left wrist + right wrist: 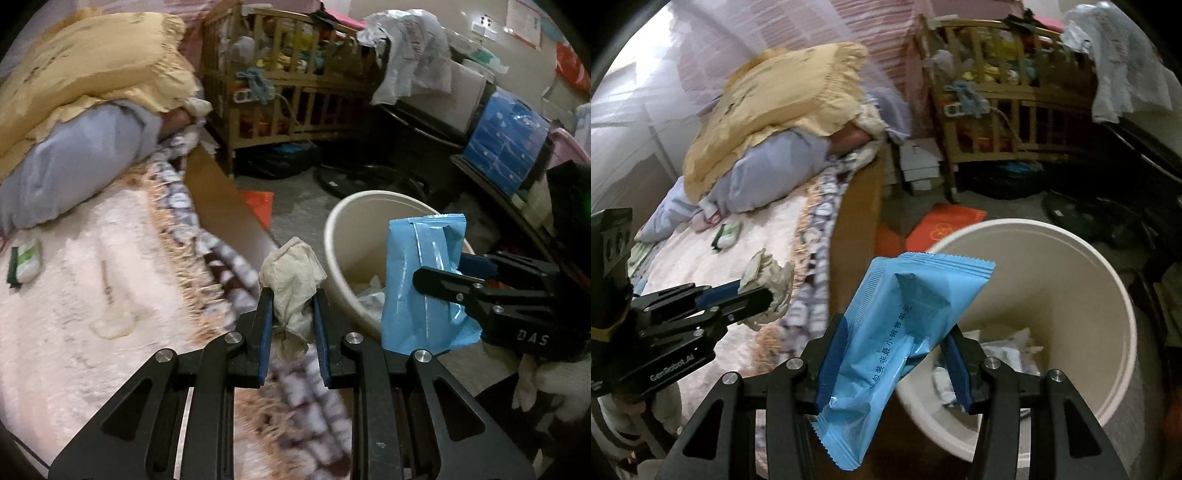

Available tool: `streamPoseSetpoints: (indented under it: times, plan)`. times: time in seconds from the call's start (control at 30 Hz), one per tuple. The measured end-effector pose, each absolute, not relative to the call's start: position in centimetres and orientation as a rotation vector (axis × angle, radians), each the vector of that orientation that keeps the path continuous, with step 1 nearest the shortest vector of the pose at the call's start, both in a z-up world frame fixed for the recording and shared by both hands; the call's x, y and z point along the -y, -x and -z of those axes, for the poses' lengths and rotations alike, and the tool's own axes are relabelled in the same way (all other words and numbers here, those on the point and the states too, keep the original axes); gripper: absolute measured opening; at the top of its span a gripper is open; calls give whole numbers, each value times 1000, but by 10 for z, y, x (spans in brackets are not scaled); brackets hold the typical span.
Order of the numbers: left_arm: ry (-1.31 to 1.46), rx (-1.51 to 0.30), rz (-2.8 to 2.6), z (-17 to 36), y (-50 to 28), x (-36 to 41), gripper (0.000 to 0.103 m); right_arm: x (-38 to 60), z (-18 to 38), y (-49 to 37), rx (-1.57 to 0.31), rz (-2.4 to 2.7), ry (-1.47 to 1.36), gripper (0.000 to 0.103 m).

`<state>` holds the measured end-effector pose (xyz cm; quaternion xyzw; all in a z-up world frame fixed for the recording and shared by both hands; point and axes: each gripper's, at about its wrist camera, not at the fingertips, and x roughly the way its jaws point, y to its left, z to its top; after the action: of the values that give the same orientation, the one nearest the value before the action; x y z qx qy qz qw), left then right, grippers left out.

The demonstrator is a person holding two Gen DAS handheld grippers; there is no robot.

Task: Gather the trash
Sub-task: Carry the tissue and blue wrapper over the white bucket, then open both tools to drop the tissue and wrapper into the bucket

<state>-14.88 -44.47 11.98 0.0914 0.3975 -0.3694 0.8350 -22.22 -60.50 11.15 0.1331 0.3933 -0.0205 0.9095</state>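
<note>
My left gripper (293,295) is shut on a crumpled beige tissue (293,275), held over the bed's edge just left of the cream trash bin (334,236). In the right wrist view that left gripper (764,288) shows at the left with the tissue (772,275) in its tips. My right gripper (892,332) is shut on a blue plastic wrapper (886,343), which hangs tilted beside the near-left rim of the bin (1108,295). The left wrist view shows the right gripper (432,275) and the wrapper (417,280) in front of the bin. Paper scraps lie inside the bin.
A bed with a pale fuzzy blanket (92,295), a yellow pillow (92,62) and a small green-white packet (26,260) fills the left. A wooden crib (288,85), an orange mat (945,225) on the floor and cluttered shelves (502,147) stand behind the bin.
</note>
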Motion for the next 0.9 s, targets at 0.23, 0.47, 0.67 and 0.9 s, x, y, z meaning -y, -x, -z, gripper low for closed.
streamPoseSetpoints:
  times: [0.23,0.47,0.67,0.9]
  plan:
    - [-205,-865,833,-115,153,482,18,634,-103,232,-820,99,-301,49]
    - [-209,-887,875,-111,155,509,18,658,-96,237,-827,158,-297,49]
    - [-198,-919,895,-105,152,525,18,675,-90,243,-826,193,-318,49]
    - [-190,-929,915,-101,150,537,19,683,-86,244,-827,217,-331,49]
